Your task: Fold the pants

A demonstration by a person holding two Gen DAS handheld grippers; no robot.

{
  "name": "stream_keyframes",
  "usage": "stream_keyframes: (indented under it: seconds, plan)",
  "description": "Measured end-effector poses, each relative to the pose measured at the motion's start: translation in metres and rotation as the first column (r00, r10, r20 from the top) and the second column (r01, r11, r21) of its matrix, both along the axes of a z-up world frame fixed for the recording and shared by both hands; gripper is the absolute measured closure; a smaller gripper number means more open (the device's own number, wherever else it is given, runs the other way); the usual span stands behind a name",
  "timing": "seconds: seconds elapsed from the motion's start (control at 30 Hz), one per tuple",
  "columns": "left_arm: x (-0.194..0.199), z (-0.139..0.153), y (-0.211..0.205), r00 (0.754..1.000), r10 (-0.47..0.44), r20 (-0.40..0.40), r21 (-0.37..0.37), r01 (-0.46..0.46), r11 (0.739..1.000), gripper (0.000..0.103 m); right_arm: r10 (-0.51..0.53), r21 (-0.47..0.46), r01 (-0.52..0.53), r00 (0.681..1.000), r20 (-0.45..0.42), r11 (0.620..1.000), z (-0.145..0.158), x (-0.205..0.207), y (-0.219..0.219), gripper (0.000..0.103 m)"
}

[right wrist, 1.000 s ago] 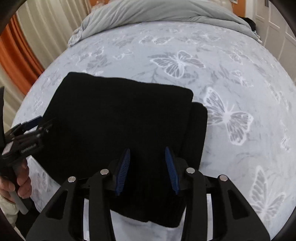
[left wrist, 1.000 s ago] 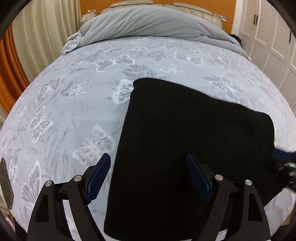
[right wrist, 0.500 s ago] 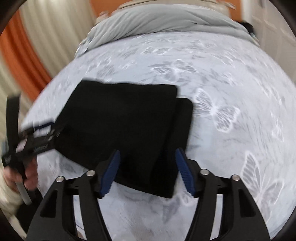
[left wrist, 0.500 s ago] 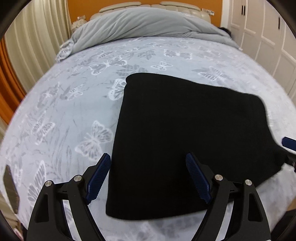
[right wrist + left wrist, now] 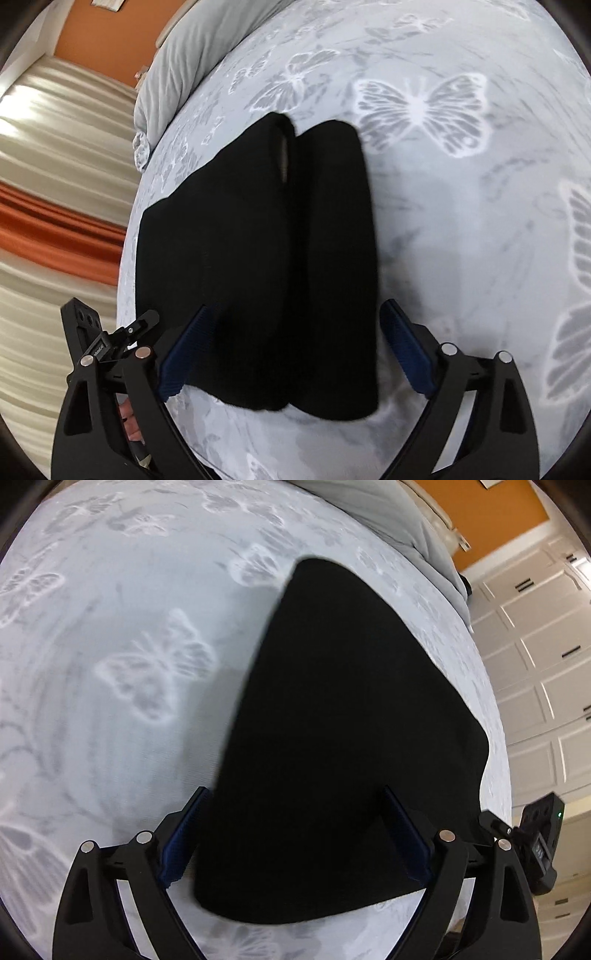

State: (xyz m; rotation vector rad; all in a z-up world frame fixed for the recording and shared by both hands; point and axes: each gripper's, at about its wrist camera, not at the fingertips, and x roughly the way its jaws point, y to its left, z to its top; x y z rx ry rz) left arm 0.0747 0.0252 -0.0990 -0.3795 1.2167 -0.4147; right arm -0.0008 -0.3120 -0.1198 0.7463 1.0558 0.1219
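- Folded black pants [image 5: 332, 738] are laid flat on the butterfly bedspread [image 5: 129, 646].
- Left gripper [image 5: 293, 834] jaws are being opened, nothing clamped.
- Right gripper [image 5: 295, 350] likewise; contact probably none, view blurred.

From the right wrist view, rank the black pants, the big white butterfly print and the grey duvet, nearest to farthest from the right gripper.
1. Black pants, between the opening jaws of the right gripper, unpinched.
2. Big white butterfly print, beyond, upper right.
3. Grey duvet, far end, upper left.
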Motion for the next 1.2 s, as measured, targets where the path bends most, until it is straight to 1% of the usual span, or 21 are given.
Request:
stream_keyframes:
  seconds: [0.03, 0.07, 0.1, 0.17, 0.23, 0.27, 0.3, 0.33, 0.37, 0.4, 0.43, 0.47, 0.5, 0.6, 0.67, 0.73, 0.9, 1.03, 1.1, 1.13, 1.2]
  plan:
    - [-0.001, 0.001, -0.004, 1.000, -0.012, 0.023, 0.017, 0.012, 1.000, 0.017, 0.018, -0.050, -0.017, 1.000, 0.004, 0.999, 0.002, 0.002, 0.006, 0.044]
    - [-0.002, 0.003, -0.009, 0.999, -0.029, 0.041, 0.030, 0.028, 0.999, 0.027, 0.043, -0.076, -0.042, 0.999, 0.017, 0.996, 0.006, 0.004, 0.009, 0.050]
    - [-0.004, 0.006, -0.012, 0.997, -0.042, 0.061, 0.041, 0.039, 0.998, 0.036, 0.064, -0.100, -0.059, 0.997, 0.043, 0.993, 0.017, 0.000, 0.014, 0.061]
    - [-0.009, 0.017, -0.011, 0.996, -0.050, 0.080, 0.037, 0.047, 0.998, 0.063, 0.112, -0.132, -0.099, 0.989, 0.094, 0.986, 0.040, -0.010, 0.023, 0.065]
    - [-0.020, 0.034, -0.002, 0.995, -0.064, 0.080, -0.012, 0.065, 0.998, 0.070, 0.169, -0.127, -0.151, 0.975, 0.146, 0.980, 0.062, -0.032, 0.030, 0.065]
    - [-0.031, 0.044, 0.007, 0.994, -0.073, 0.080, -0.040, 0.076, 0.996, 0.070, 0.183, -0.131, -0.163, 0.971, 0.154, 0.978, 0.064, -0.041, 0.031, 0.065]
    - [-0.037, 0.047, 0.012, 0.994, -0.082, 0.074, -0.051, 0.086, 0.995, 0.070, 0.184, -0.141, -0.165, 0.974, 0.135, 0.976, 0.058, -0.049, 0.031, 0.061]
    - [-0.043, 0.047, 0.016, 0.994, -0.092, 0.060, -0.053, 0.095, 0.994, 0.067, 0.176, -0.157, -0.161, 0.980, 0.089, 0.974, 0.045, -0.052, 0.029, 0.054]
    - [-0.047, 0.042, 0.018, 0.994, -0.098, 0.041, -0.047, 0.100, 0.994, 0.058, 0.148, -0.181, -0.141, 0.989, 0.024, 0.973, 0.029, -0.052, 0.029, 0.049]
    - [-0.051, 0.031, 0.020, 0.996, -0.088, 0.014, -0.014, 0.088, 0.996, 0.054, 0.095, -0.178, -0.100, 0.995, -0.037, 0.979, 0.012, -0.051, 0.023, 0.034]
    - [-0.054, 0.021, 0.018, 0.997, -0.072, -0.003, 0.029, 0.072, 0.997, 0.049, 0.070, -0.129, -0.072, 0.997, -0.025, 0.989, 0.006, -0.051, 0.019, 0.026]
    - [-0.055, 0.014, 0.015, 0.998, -0.064, -0.009, 0.057, 0.064, 0.996, 0.040, 0.069, -0.110, -0.071, 0.997, -0.017, 0.991, 0.007, -0.049, 0.018, 0.023]
    - [-0.056, 0.013, 0.017, 0.998, -0.062, -0.002, 0.062, 0.062, 0.996, 0.039, 0.077, -0.120, -0.077, 0.997, -0.011, 0.990, 0.009, -0.048, 0.018, 0.022]
    - [-0.056, 0.018, 0.013, 0.998, -0.053, 0.034, 0.078, 0.050, 0.996, 0.027, 0.060, -0.115, -0.062, 0.998, -0.015, 0.991, 0.006, -0.048, 0.019, 0.017]
    - [-0.054, 0.018, 0.009, 0.998, -0.049, 0.025, 0.060, 0.048, 0.997, 0.022, 0.056, -0.116, -0.058, 0.998, -0.017, 0.992, 0.004, -0.042, 0.025, 0.011]
    - [-0.049, 0.013, 0.001, 0.999, -0.045, 0.002, 0.069, 0.045, 0.997, 0.018, 0.060, -0.135, -0.061, 0.998, -0.016, 0.989, 0.002, -0.040, 0.032, 0.005]
    - [-0.050, 0.007, -0.015, 0.997, -0.055, 0.048, 0.133, 0.048, 0.990, 0.011, 0.054, -0.172, -0.052, 0.998, 0.008, 0.984, 0.005, -0.042, 0.036, 0.005]
    - [-0.047, 0.005, -0.020, 0.997, -0.041, 0.068, 0.143, 0.031, 0.989, 0.010, 0.038, -0.153, -0.032, 0.999, 0.035, 0.988, 0.004, -0.042, 0.034, 0.005]
    - [-0.046, 0.005, -0.024, 0.996, -0.032, 0.080, 0.153, 0.020, 0.988, 0.009, 0.036, -0.165, -0.026, 0.998, 0.056, 0.986, 0.003, -0.045, 0.035, 0.005]
    - [-0.044, 0.004, -0.028, 0.996, -0.033, 0.085, 0.159, 0.019, 0.987, 0.005, 0.038, -0.176, -0.026, 0.997, 0.066, 0.984, 0.003, -0.046, 0.036, 0.005]
    - [-0.038, 0.002, -0.039, 0.994, -0.031, 0.102, 0.179, 0.012, 0.984, 0.005, 0.026, -0.181, -0.010, 0.996, 0.086, 0.983, 0.004, -0.047, 0.037, 0.005]
